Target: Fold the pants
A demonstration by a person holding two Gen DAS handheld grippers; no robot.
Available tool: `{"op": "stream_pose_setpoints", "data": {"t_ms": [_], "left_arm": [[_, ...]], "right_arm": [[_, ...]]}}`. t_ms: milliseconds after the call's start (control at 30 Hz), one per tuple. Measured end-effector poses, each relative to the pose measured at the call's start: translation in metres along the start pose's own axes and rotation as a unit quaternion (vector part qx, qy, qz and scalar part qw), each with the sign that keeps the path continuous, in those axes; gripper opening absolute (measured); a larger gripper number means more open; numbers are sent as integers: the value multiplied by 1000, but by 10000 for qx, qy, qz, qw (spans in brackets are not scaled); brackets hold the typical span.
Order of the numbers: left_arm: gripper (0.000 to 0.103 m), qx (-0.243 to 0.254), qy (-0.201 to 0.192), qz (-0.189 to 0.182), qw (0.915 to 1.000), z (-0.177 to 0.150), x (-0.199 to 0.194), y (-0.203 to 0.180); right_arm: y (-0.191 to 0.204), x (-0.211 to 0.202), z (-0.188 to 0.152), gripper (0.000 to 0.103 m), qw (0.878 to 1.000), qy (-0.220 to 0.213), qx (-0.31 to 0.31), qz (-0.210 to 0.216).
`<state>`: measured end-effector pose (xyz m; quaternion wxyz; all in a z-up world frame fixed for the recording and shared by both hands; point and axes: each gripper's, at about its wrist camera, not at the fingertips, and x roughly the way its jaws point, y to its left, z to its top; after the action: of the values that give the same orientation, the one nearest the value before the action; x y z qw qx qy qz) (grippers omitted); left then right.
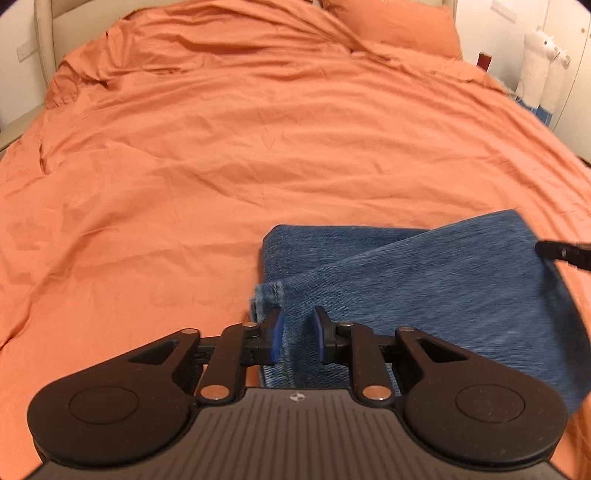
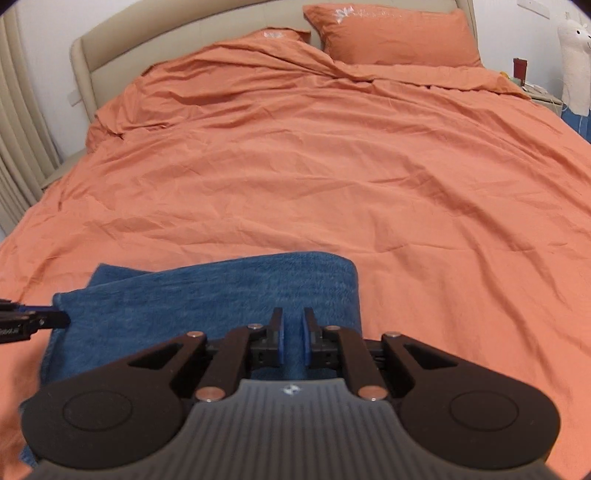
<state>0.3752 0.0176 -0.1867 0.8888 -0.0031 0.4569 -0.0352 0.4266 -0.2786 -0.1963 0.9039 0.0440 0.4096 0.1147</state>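
Left gripper (image 1: 297, 338) nearest the lens in the left wrist view: jaws partly apart, a fold of blue denim standing in the gap between the blue pads. Contact of pads with cloth not clear; grip cannot be confirmed. Right gripper (image 2: 292, 341) nearest the lens in the right wrist view: jaws set close, narrow gap, denim seen through it. Whether cloth is pinched cannot be told.

Beyond both sets of jaws: orange duvet (image 1: 221, 166), wrinkled, covering the whole bed out to the far end. Beige headboard (image 2: 177, 40) past the duvet, far ahead and left of the right jaws. Orange pillow (image 2: 395, 33) far ahead and right of the right jaws, leaning at the headboard; second pillow (image 2: 284, 35) just left of it, partly under the duvet edge.

Pants (image 1: 424, 288): blue jeans, lying on the duvet directly ahead of and under both jaws. From the left jaws, spread ahead and to the right, one layer folded over another at an angle, hem edge (image 1: 269, 291) just ahead of the left pad. From the right jaws, spread ahead and to the left, rounded fold edge at the far right.

White plush toy (image 2: 576, 59) far ahead, extreme right, beside the bed. Small red object (image 2: 519, 68) just left of it, too small to identify.
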Motion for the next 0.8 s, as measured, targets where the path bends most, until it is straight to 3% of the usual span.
{"op": "stream_pose_setpoints", "data": {"t_ms": [167, 333, 400, 433, 533, 567, 633, 800], "left_arm": [[7, 69, 185, 104, 9998, -5, 32, 5], [7, -313, 183, -209, 9991, -5, 33, 22], [7, -427, 145, -270, 9986, -4, 21, 26], [12, -465, 104, -298, 9984, -5, 13, 27], [19, -578, -129, -494, 9970, -15, -19, 26], [19, -550, -208, -561, 9967, -19, -29, 22], [19, -459, -285, -622, 9966, -29, -45, 14], [19, -386, -319, -700, 9963, -64, -67, -3]], "right_arm": [[-11, 47, 1, 0, 9986, 500, 70, -182], [-12, 56, -1, 0, 9981, 567, 42, -258], [-9, 41, 1, 0, 9981, 467, 14, -404], [-8, 28, 1, 4, 9986, 339, 23, -411], [-7, -19, -10, 9, 9997, -48, 218, -15], [-3, -35, -17, 19, 9996, -172, 217, 99], [6, -63, -36, 28, 9991, -386, 94, 174], [22, -94, -94, 28, 9989, -426, -105, 161]]}}
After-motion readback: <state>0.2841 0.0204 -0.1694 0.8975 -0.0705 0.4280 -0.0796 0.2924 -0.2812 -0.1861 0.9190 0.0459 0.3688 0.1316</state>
